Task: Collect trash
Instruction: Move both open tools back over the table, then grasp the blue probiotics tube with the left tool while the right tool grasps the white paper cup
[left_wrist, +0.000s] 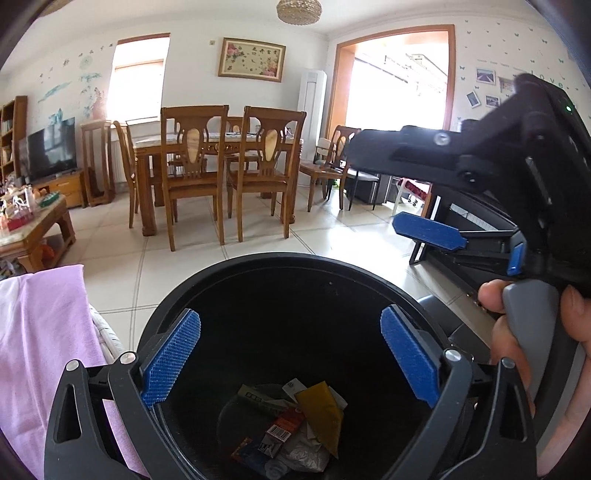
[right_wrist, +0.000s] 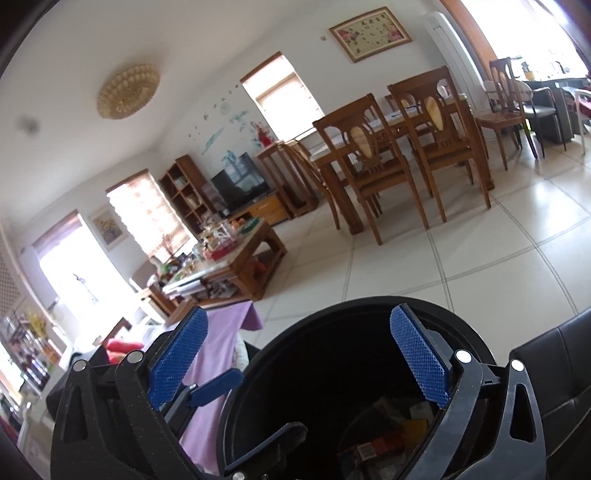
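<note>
Black trash bin (left_wrist: 280, 280) directly below, mouth open, wrappers (left_wrist: 295, 424) heaped on its bottom. Left gripper (left_wrist: 291, 354) spread wide over the bin mouth, nothing held. Right gripper (right_wrist: 299, 358) likewise wide apart and empty, straddling the near rim. Purple cloth (left_wrist: 40, 339) pressed close on the left, dark seat (right_wrist: 554, 369) on the right. Beyond the far rim, open tiled floor (left_wrist: 325, 229) up to dining chairs (left_wrist: 192, 166).

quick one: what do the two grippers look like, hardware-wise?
Both alike: the left gripper and right gripper have black plastic linkage frames with silver pivot bolts and blue, knurled rectangular finger pads. The right gripper has a grey trigger handle and a small green LED. No cables visible.
</note>
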